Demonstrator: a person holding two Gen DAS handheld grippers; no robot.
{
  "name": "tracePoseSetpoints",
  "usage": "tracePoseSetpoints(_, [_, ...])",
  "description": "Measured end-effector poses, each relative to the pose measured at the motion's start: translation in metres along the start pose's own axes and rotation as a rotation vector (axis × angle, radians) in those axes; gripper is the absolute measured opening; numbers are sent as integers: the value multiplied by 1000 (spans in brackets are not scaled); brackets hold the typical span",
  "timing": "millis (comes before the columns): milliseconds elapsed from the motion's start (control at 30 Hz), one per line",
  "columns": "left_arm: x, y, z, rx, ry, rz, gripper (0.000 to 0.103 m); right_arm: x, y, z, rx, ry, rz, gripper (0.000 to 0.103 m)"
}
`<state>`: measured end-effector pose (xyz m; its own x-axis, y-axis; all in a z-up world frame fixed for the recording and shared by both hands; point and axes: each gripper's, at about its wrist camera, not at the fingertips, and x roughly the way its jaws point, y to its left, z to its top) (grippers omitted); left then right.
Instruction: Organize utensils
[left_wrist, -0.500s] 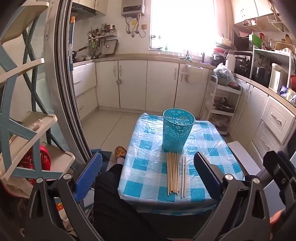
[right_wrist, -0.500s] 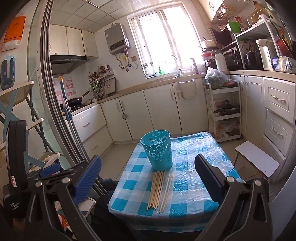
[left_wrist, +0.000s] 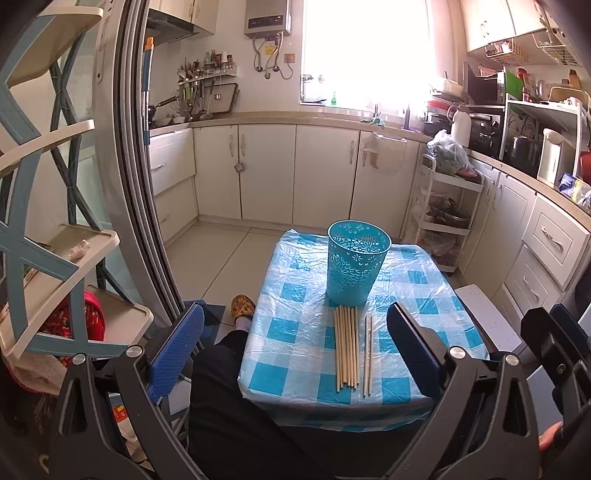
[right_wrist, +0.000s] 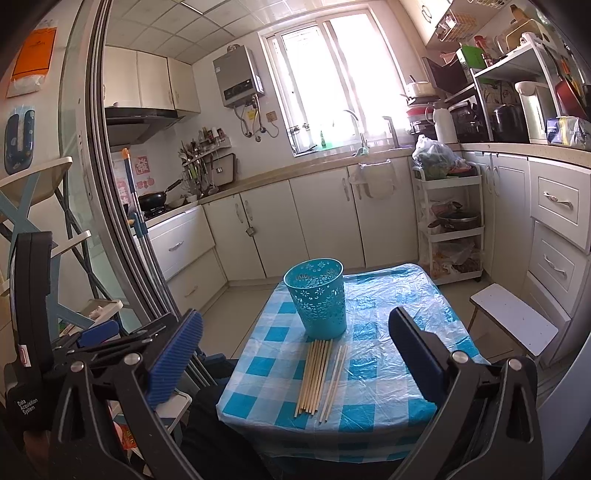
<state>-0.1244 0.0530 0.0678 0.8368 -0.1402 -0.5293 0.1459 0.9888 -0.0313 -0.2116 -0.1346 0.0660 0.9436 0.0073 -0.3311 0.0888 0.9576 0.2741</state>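
Left claw (left_wrist: 295, 347): jaws spread wide, nothing between them, held short of the table's near edge.
Right claw (right_wrist: 295, 350): jaws also wide apart, empty, pointing at the table from the near side.
Chopsticks (left_wrist: 352, 350): a flat row on the table, a larger bunch with two paler ones just to the right, far ends touching the basket's base.
Basket (left_wrist: 356, 267): turquoise, perforated, upright, behind the chopsticks.
Table (left_wrist: 291, 295): covered in a blue-and-white checked cloth under clear plastic.

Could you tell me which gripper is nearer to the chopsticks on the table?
Hard to tell. Left gripper and right gripper, both open, hover short of the chopsticks, neither touching.
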Motion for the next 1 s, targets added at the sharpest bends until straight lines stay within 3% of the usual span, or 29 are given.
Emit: tracePoseSetpoints(1000, [-1, 3, -2, -1, 2, 9, 95, 0, 5, -5, -7, -27, 17, 97])
